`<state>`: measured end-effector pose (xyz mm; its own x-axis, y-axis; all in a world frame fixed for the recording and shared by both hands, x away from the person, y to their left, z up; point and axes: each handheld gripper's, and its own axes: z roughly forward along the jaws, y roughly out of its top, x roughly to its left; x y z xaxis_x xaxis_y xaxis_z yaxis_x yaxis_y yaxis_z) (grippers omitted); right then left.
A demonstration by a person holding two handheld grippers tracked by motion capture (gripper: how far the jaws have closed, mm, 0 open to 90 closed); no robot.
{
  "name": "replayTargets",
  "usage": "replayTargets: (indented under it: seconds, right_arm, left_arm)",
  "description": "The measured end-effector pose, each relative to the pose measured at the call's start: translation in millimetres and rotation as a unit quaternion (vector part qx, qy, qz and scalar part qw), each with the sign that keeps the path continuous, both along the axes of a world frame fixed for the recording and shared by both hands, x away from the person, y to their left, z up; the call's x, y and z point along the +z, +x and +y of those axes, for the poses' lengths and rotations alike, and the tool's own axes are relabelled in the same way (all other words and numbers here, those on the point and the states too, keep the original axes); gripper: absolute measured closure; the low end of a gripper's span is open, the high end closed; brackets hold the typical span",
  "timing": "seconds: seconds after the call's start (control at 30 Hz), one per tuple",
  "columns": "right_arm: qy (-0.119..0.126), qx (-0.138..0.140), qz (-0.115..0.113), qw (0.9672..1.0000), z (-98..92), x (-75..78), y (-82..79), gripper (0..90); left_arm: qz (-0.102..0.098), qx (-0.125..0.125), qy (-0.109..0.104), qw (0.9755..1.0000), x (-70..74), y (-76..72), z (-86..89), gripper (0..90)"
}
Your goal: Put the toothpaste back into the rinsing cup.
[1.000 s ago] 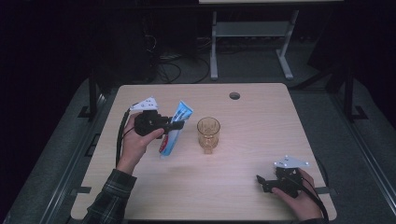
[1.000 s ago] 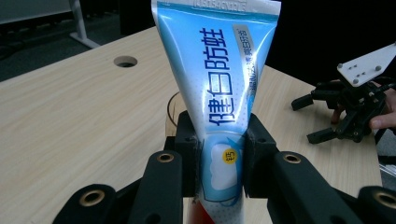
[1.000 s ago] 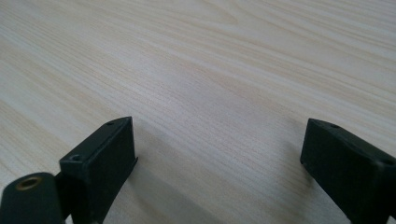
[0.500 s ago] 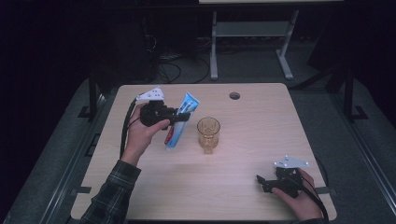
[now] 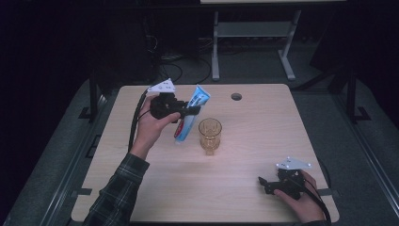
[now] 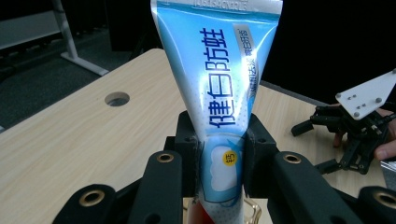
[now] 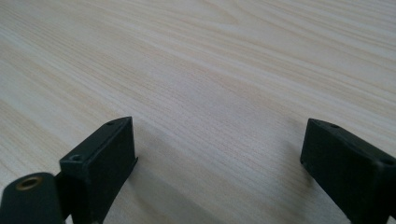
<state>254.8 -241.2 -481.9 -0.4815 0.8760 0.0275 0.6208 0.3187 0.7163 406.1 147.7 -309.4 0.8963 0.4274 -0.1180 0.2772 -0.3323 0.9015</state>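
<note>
Lifting higher, the left tool (image 5: pixel 190 112) carries the toothpaste tube (image 5: pixel 190 118) toward the cup (image 5: pixel 210 135).

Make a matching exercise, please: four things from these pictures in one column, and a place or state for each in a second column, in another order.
Things:
1. toothpaste tube
2. amber glass
3. right gripper
4. round hole

Places or states:
A. stands upright near the middle of the table
B. open, low over the near right corner
C. clamped between the left gripper pads, off the table
D. cut in the tabletop near the far edge

Pairs: 1-C, 2-A, 3-B, 4-D
</note>
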Motion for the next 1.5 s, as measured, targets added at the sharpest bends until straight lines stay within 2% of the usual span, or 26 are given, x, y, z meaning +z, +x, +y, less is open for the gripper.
replayTargets:
  seconds: [0.13,0.4,0.67,1.07,1.23,1.5]
  right_arm:
    - [0.0,0.0,0.0,1.0,0.0,0.0,0.0,9.4]
    - [0.001,0.001,0.0,1.0,0.1,0.0,-0.1,9.4]
    - [0.001,0.0,0.001,1.0,0.2,0.2,-0.2,9.5]
    - [0.001,0.003,0.0,1.0,0.3,0.1,-0.2,9.4]
    - [0.002,0.003,0.0,1.0,0.5,0.1,-0.3,9.4]
    - [0.001,0.005,-0.001,1.0,0.4,0.0,-0.2,9.5]
  left_arm:
    - [-0.002,-0.005,-0.01,0.9999,0.7,2.6,-6.0,71.8]
    - [-0.009,-0.014,-0.008,0.9998,3.5,9.5,-19.0,71.8]
    - [-0.012,-0.018,-0.016,0.9996,7.6,15.9,-31.3,71.8]
    - [-0.022,-0.028,-0.018,0.9992,18.1,27.8,-50.3,71.7]
    - [-0.021,-0.032,-0.026,0.9989,17.5,30.8,-55.3,71.6]
    - [-0.021,-0.029,-0.026,0.999,8.5,38.0,-63.2,71.3]
